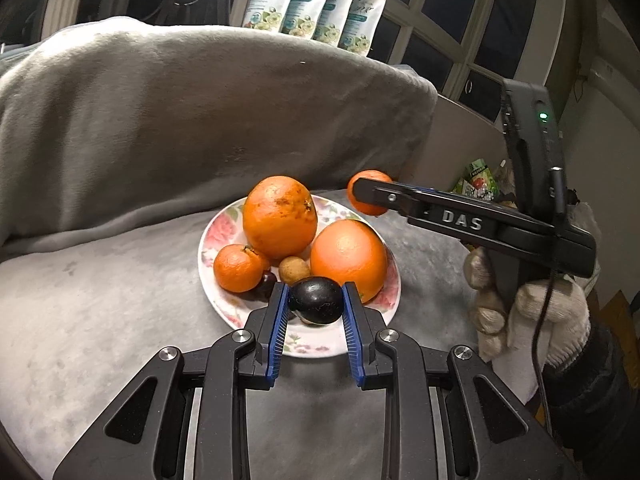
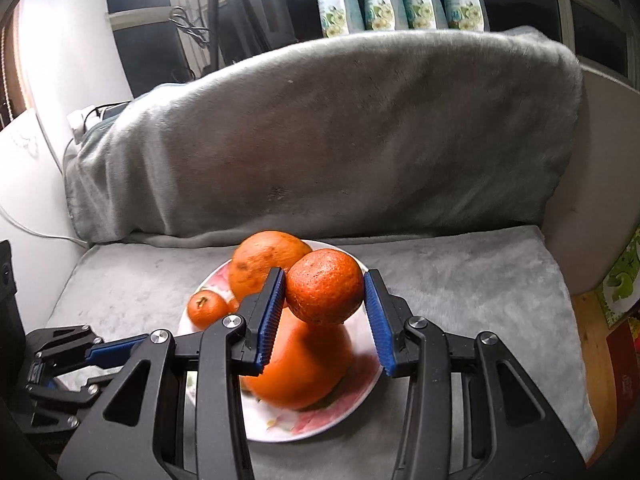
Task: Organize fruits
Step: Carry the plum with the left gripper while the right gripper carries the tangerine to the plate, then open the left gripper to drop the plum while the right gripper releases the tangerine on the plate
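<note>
1. Left gripper (image 1: 315,302): jaws nearly closed, the blue ribbed pads (image 1: 280,320) pressed on either side of a dark, near-black round fruit (image 1: 316,299). The fruit sits between the fingertips, over the near edge of the plate (image 1: 212,240).

2. Right gripper (image 2: 325,294): jaws partly apart, clamped on a small orange (image 2: 325,293) with rough, reddish skin. Both blue pads touch its sides. In the right wrist view it hangs above the plate, over the fruit lying there; in the left wrist view the same orange (image 1: 370,198) shows behind the plate's right side, half hidden by the gripper's black finger marked "DAS".

3. Plate contents, left wrist view: a large blemished orange (image 1: 280,218) at the back, a smooth large orange (image 1: 349,261) at right, a small mandarin (image 1: 239,268) at left, a small tan round fruit (image 1: 294,270) between them, and a dark reddish fruit (image 1: 264,285) just beside the mandarin, partly covered by the left finger.

4. Plate: white with a pink floral pattern, resting on a grey plush blanket (image 1: 100,300) that covers the seat and drapes over the backrest.

5. A white knit-gloved hand (image 1: 532,312) grips the right gripper's handle at the right edge of the left wrist view.

6. Background: four printed pouches (image 1: 320,4) stand in a row on the sill behind the backrest, against dark window panes.
</note>
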`<control>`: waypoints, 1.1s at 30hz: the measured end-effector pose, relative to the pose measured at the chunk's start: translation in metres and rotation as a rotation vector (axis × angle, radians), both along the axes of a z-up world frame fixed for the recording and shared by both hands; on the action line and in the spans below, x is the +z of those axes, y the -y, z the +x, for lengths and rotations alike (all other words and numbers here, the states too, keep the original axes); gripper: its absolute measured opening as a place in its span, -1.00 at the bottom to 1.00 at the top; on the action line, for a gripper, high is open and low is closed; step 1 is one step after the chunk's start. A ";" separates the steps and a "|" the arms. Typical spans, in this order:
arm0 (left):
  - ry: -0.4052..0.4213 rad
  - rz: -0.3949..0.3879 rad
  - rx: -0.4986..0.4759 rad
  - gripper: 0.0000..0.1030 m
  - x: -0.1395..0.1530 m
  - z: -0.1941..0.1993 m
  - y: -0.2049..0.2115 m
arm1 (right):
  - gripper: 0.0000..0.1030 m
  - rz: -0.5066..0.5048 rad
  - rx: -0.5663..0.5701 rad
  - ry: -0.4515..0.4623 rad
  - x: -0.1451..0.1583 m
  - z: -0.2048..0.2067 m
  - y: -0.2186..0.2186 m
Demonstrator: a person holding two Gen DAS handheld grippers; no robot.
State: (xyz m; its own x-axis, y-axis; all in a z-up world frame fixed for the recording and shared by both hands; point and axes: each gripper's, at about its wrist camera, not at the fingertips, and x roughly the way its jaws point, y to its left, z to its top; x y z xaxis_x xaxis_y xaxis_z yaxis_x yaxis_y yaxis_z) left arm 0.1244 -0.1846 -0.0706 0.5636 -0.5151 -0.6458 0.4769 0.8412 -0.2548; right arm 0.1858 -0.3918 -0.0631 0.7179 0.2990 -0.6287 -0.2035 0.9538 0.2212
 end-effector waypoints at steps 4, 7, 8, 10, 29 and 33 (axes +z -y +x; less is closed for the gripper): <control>-0.002 0.004 -0.003 -0.52 -0.001 0.002 0.003 | -0.18 0.009 -0.002 -0.017 -0.006 0.008 0.003; -0.005 0.008 -0.006 -0.52 -0.003 0.004 0.006 | -0.18 0.015 0.002 -0.024 -0.009 0.013 0.004; -0.006 0.009 -0.007 -0.52 -0.003 0.004 0.006 | -0.18 0.015 0.004 -0.025 -0.010 0.014 0.004; -0.007 0.011 -0.010 -0.52 -0.004 0.005 0.009 | -0.18 0.015 0.007 -0.030 -0.011 0.016 0.003; 0.000 0.012 -0.013 -0.31 -0.005 0.008 0.012 | 0.14 0.028 0.031 -0.009 -0.003 0.015 0.001; 0.011 0.003 -0.010 0.08 -0.005 0.007 0.012 | 0.27 0.031 0.027 -0.005 -0.002 0.013 0.002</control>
State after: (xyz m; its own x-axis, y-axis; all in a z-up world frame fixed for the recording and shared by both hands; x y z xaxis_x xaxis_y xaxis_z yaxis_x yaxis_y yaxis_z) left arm 0.1310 -0.1967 -0.0752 0.5651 -0.5192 -0.6412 0.4883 0.8369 -0.2473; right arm 0.1989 -0.3934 -0.0650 0.7060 0.3378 -0.6225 -0.2284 0.9406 0.2514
